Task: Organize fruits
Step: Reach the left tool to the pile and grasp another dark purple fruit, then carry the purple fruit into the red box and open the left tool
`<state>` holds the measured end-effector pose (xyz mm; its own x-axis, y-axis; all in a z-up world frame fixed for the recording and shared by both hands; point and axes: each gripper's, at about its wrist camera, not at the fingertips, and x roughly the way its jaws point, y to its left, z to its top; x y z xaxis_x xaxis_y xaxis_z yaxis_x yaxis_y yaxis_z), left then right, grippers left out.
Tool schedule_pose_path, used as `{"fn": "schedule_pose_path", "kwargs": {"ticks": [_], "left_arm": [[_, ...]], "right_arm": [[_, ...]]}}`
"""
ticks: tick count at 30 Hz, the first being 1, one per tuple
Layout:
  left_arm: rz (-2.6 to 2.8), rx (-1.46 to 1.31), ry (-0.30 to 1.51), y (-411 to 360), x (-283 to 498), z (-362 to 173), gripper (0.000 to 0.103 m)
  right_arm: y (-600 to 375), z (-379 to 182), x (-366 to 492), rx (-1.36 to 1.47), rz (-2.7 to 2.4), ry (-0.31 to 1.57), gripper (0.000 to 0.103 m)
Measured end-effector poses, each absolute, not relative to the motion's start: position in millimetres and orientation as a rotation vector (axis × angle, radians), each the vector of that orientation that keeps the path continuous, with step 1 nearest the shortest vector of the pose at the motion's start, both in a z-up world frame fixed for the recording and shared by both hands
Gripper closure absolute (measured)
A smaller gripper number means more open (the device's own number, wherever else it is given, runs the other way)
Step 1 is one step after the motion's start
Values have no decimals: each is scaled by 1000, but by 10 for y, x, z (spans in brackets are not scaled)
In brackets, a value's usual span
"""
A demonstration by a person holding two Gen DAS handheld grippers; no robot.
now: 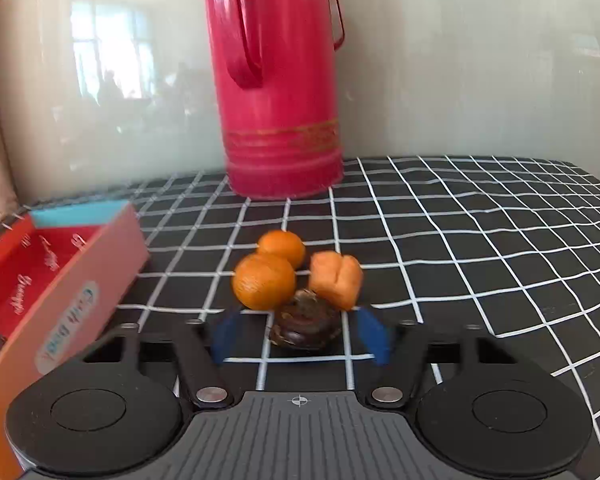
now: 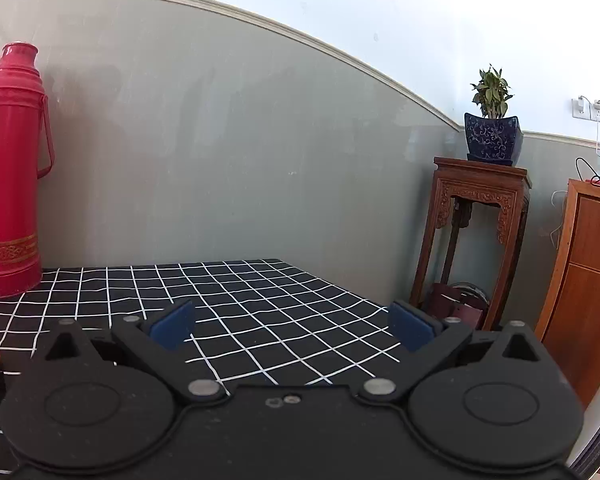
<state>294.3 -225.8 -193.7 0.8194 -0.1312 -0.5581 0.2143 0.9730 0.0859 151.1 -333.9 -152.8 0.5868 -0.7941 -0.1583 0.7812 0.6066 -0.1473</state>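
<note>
Left wrist view. Your left gripper point(image 1: 302, 336) points down at a dark brown, round fruit point(image 1: 306, 326) on the checked tablecloth point(image 1: 480, 240). The blue pads point(image 1: 374, 336) stand to either side of it with cloth showing in the gaps, so the claw is apart, not clamped, though blur softens the pad edges. Just behind the brown fruit sit two oranges point(image 1: 265, 280), touching each other, and a yellow-orange lobed fruit point(image 1: 336, 278) beside them. The open red box point(image 1: 56, 280) lies at left, with a dark round item in its near corner; it is probably the destination, which would explain why the cluster's nearest piece is approached first. A red thermos point(image 1: 278, 92) stands at the wall.

Right wrist view. Your right gripper point(image 2: 292, 326) is held nearly level over bare cloth, its jaws wide apart and empty, apparently kept clear of the left hand's work. The thermos shows at left; one fruit peeks in at the left edge.
</note>
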Motion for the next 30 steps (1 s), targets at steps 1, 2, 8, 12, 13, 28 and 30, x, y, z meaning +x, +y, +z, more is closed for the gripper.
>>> {"fn": "schedule_pose_path", "kwargs": {"ticks": [1, 2, 8, 12, 13, 28, 30], "left_arm": [[-188, 142, 594, -2267, 2976, -1950, 47], [-190, 135, 604, -2261, 2987, -1955, 54], [-209, 130, 615, -2256, 3006, -1993, 62], [-193, 156, 556, -2218, 2923, -1942, 62], [-184, 167, 530, -2194, 2886, -1913, 62], [152, 149, 434, -904, 2826, -1561, 62], [212, 144, 449, -682, 2863, -1575, 62]], "right_arm": [[-3335, -1528, 1510, -68, -918, 215, 6], [-3330, -1524, 1511, -74, -918, 216, 6], [-3303, -1530, 1509, -73, -916, 215, 6], [-3246, -1513, 1541, -81, -897, 215, 6], [-3229, -1505, 1546, -81, -891, 210, 6], [-2722, -1491, 1775, -69, -752, 214, 6], [-2632, -1495, 1822, -79, -723, 218, 6]]}}
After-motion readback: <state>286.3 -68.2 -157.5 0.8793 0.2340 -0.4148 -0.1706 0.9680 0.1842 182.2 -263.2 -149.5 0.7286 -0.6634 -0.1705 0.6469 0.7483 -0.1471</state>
